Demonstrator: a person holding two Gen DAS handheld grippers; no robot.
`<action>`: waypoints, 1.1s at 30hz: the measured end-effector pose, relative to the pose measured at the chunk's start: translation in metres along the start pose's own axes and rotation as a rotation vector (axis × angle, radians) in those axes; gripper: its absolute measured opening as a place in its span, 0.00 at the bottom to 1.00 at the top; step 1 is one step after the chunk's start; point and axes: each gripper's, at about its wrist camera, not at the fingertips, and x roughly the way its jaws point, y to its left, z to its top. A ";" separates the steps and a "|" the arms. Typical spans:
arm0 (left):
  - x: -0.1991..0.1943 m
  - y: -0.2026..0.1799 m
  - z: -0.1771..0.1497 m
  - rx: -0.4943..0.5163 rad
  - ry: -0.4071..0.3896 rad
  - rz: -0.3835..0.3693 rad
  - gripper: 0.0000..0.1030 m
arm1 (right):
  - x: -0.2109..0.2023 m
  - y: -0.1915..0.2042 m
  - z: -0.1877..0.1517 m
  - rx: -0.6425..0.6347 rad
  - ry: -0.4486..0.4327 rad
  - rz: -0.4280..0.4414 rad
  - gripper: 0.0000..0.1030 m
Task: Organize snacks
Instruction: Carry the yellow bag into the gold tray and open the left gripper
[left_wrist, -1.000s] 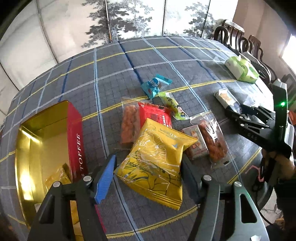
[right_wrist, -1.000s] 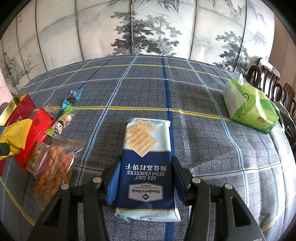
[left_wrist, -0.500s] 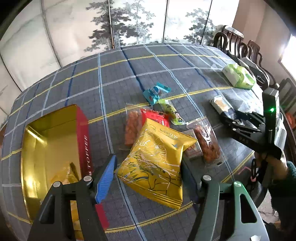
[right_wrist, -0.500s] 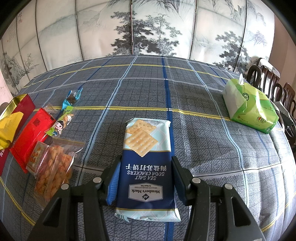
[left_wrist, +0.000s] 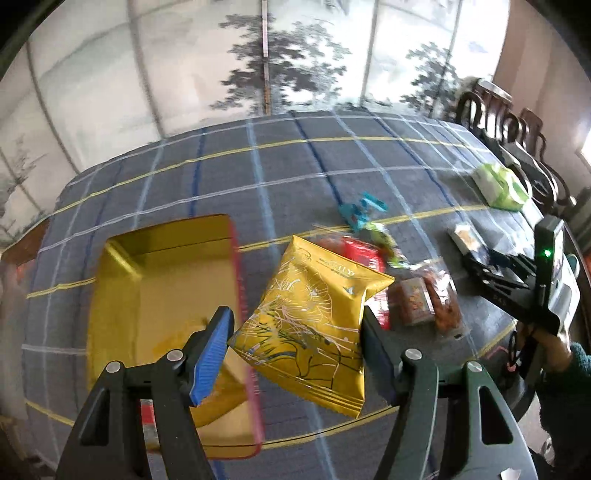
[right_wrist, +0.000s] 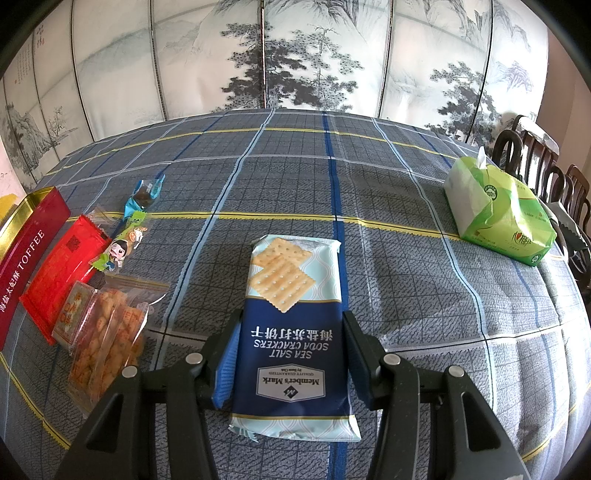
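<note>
Early going, I'd say. The left tool (left_wrist: 295, 332) is clamped on a yellow bag (left_wrist: 314, 317) beside the open toffee tin (left_wrist: 122, 258); the right tool (right_wrist: 288, 347) grips a cracker pack (right_wrist: 291, 325) on the worktop (right_wrist: 369, 184). Several snacks (right_wrist: 92, 295) remain loose.
</note>
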 end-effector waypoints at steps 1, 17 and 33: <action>-0.003 0.007 -0.001 -0.012 -0.003 0.015 0.61 | 0.000 0.000 0.000 0.000 0.000 0.000 0.51; -0.003 0.092 -0.028 -0.165 0.038 0.178 0.61 | 0.000 0.000 0.000 0.000 0.000 0.000 0.51; 0.030 0.139 -0.052 -0.256 0.132 0.244 0.62 | 0.000 0.000 0.000 0.000 0.000 -0.001 0.51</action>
